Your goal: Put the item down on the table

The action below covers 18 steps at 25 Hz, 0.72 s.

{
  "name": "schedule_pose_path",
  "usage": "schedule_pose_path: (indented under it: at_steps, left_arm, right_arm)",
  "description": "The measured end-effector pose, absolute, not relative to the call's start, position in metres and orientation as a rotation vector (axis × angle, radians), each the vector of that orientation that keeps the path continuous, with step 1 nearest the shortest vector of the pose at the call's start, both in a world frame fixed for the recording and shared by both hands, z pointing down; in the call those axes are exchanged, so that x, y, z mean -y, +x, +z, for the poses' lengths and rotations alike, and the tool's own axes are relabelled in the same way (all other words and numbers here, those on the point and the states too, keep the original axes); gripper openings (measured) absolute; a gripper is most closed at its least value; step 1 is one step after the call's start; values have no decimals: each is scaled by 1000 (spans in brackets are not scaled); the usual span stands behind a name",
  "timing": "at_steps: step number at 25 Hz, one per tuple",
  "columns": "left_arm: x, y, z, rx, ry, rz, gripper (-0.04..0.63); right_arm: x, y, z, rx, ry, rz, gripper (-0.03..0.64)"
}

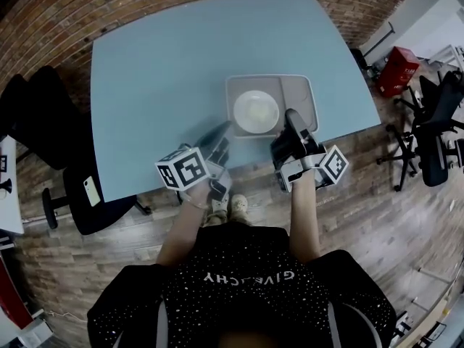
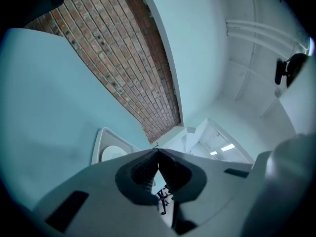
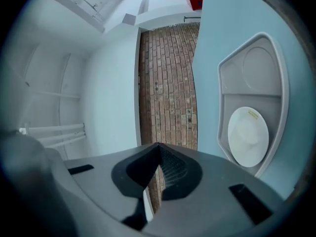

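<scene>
The task looks done. The item, probably the grey tray (image 1: 272, 77), lies flat on the light blue table (image 1: 159, 85) near its front edge. A round white dish (image 1: 255, 112) sits in one compartment and the other is bare. The left gripper (image 2: 158, 152) and right gripper (image 3: 158, 146) hover near the tray, jaws pressed together on nothing.

The head camera is looking steeply down from above the person onto the table (image 1: 181, 64) and tray (image 1: 299, 93). The camera on the left gripper (image 2: 158, 151) is facing level across the table toward the brick wall (image 2: 128, 68), seemingly rolled sideways. The one on the right gripper (image 3: 158, 146) is doing likewise, nearer the tray. All three are sharing tray and table.
</scene>
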<state>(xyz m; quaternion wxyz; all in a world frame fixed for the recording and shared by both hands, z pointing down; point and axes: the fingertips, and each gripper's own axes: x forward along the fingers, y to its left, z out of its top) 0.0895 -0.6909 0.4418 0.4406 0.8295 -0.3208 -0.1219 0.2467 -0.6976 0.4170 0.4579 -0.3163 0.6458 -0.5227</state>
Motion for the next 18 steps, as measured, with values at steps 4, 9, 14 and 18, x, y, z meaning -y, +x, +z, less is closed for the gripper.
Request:
schedule_pose_path:
  at_steps: [4, 9, 14, 18]
  left_arm:
    - [691, 87, 442, 802, 2048, -292, 11]
    - [692, 84, 445, 807, 2039, -275, 11]
    - [693, 88, 445, 795, 2043, -270, 11]
    - [695, 90, 445, 788, 2049, -265, 11]
  right_arm:
    - [697, 246, 416, -1620, -818, -1297, 11]
    - [696, 247, 420, -1608, -832, -1310, 11]
    - [696, 246, 419, -1621, -837, -1320, 11]
    - [696, 244, 422, -1634, -841, -1327, 11]
